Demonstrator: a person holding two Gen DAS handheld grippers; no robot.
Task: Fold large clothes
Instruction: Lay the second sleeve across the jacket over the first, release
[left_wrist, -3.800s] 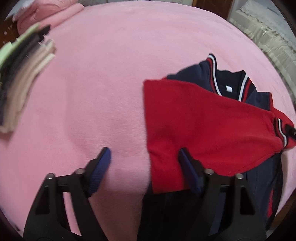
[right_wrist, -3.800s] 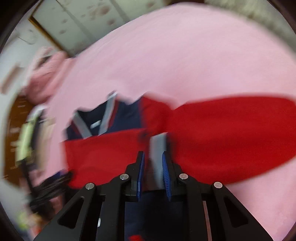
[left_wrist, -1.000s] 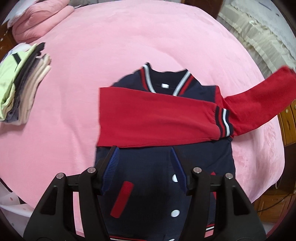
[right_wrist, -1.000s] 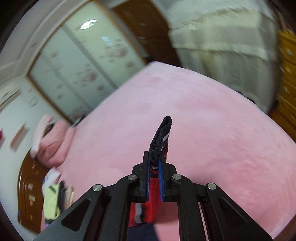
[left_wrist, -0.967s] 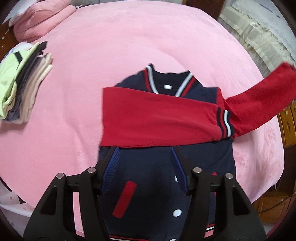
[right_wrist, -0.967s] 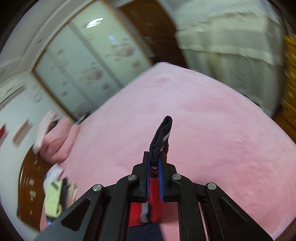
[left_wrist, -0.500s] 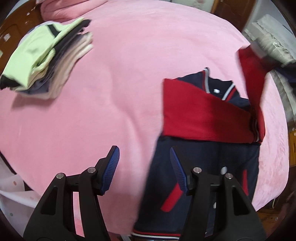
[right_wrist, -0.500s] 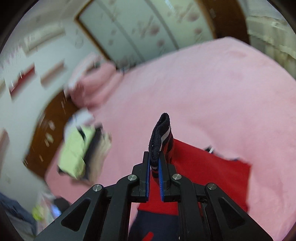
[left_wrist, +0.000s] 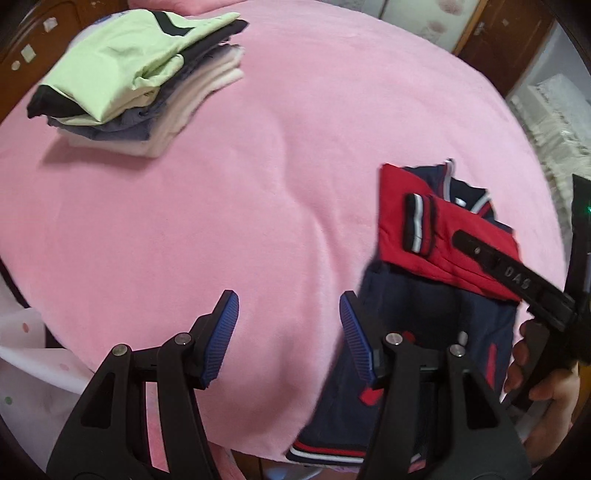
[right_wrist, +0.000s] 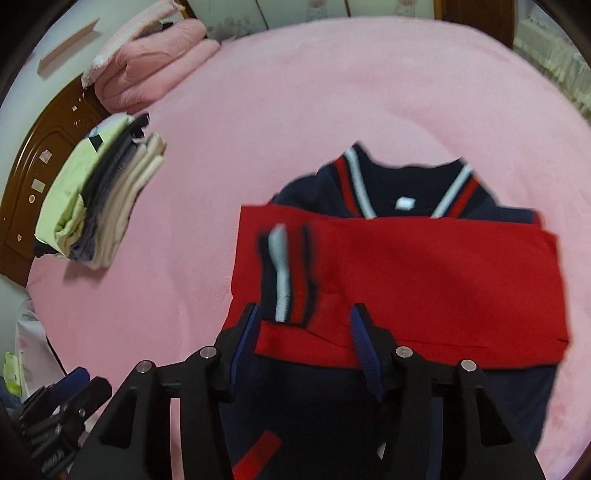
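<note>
Both red sleeves (right_wrist: 424, 280) lie crossed over the varsity jacket (right_wrist: 399, 184), seemingly ready for body folding (jaws of both grippers spread, empty).

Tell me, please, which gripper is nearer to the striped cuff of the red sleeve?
Right. The right gripper hovers just over the striped cuff; the left gripper hangs over pink blanket beside the jacket.

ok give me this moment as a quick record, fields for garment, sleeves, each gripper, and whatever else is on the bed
garment: navy jacket lying flat on the pink bed
sleeves: both red sleeves folded across the chest, striped cuff on top
left gripper: open, holding nothing, over the bed beside the jacket
right gripper: open, over the sleeves
else: stack of folded clothes; pink quilt
</note>
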